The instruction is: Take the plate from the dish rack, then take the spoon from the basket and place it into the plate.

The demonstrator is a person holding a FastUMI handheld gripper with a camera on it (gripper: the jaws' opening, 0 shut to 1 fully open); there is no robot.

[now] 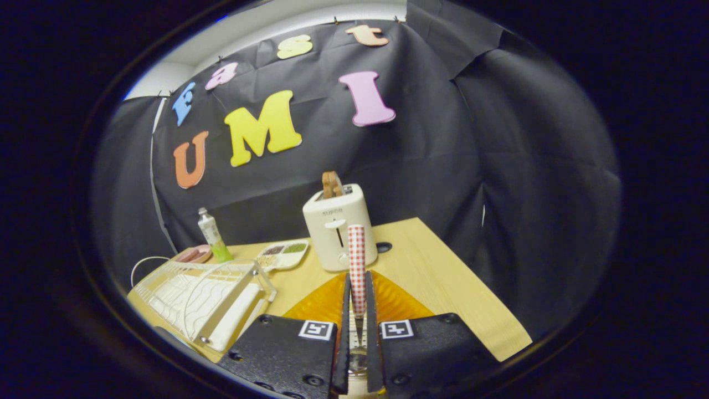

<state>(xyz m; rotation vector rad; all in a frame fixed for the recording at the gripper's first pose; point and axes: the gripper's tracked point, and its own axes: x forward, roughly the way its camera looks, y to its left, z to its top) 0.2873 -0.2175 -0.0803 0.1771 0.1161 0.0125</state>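
Observation:
My gripper point(357, 313) is shut on the spoon point(356, 266), whose red-and-white checked handle sticks up between the two fingers; its metal neck runs down between them. The spoon's bowl is hidden low between the fingers. Directly below and just ahead of the fingers lies the orange ribbed plate point(324, 302) on the wooden table. The white wire dish rack point(194, 293) stands to the left of the fingers with nothing in it that I can make out.
A white toaster point(339, 227) with bread in its slot stands just beyond the plate. Farther left are a divided white tray point(283, 254), a green-and-white bottle point(213, 235) and a small pink dish point(194, 255). The table's edge point(471, 277) runs along the right.

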